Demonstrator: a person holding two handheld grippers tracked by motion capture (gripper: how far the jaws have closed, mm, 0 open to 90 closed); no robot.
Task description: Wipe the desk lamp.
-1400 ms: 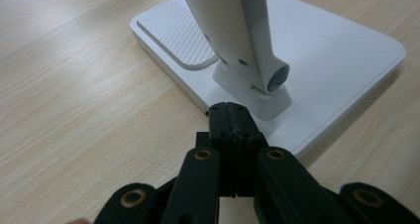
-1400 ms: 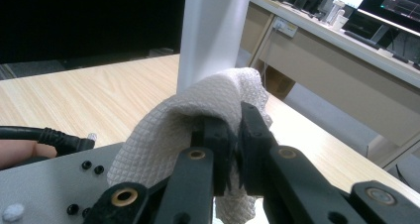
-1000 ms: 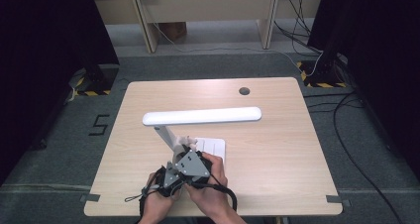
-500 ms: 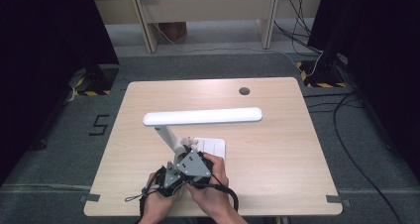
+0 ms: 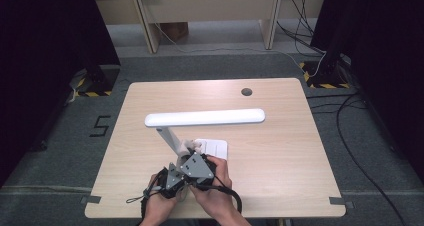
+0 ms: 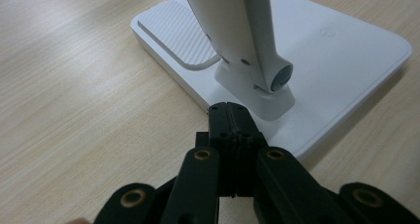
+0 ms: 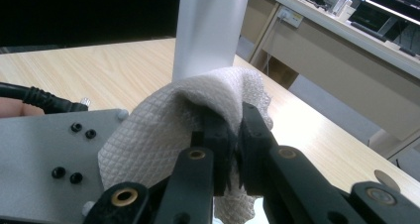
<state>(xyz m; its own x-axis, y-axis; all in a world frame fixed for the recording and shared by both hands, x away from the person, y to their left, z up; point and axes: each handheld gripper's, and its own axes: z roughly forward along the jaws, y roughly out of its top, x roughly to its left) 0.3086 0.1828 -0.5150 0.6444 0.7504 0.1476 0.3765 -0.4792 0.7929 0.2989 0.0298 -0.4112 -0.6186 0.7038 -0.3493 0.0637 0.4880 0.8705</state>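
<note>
Desk lamp [image 5: 200, 118], one of them, all white: a long light bar lying level across the middle of the counter [image 5: 280, 166], a slanted stem [image 6: 237, 30] dropping to a hinge foot, and a flat square base [image 6: 341, 50] with a ribbed pad at one corner. It stands at the counter's near centre, base at 12 o'clock from both tongs and just beside them. Two tongs, two hands, side by side at the near edge. The left tongs [image 6: 232, 116] are pressed fully together with nothing between them, tips right at the base's rim below the hinge. The right tongs [image 7: 230, 130] are clamped on the one cloth [image 7: 168, 130], a white quilted wipe, bunched up against the stem at 12 o'clock.
</note>
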